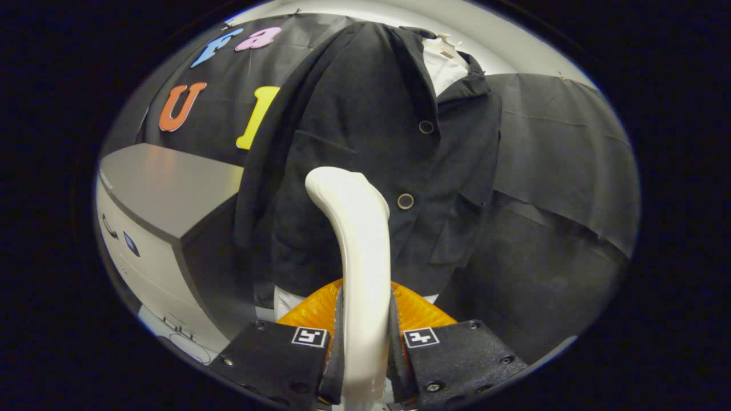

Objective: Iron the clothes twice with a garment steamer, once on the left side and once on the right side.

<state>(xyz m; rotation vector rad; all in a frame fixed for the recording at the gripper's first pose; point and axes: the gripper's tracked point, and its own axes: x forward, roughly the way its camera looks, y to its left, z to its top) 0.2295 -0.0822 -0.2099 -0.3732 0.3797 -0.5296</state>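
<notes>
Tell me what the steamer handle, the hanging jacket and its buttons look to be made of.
Steamer handle, clamped between both fingers of the gripper: smooth glossy plastic by its soft sheen and moulded curve. Jacket, just beyond it: dark matte woven cloth, faintly napped, showing soft folds and stitched pocket seams; the fibre is unclear. Buttons: round with a shiny ring, probably metal-rimmed or plastic.

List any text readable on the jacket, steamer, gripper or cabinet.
Jacket: none.
Steamer: none.
Gripper, shut on the steamer: two square coded tags, no words.
Cabinet: a blue badge, too small to read.
</notes>
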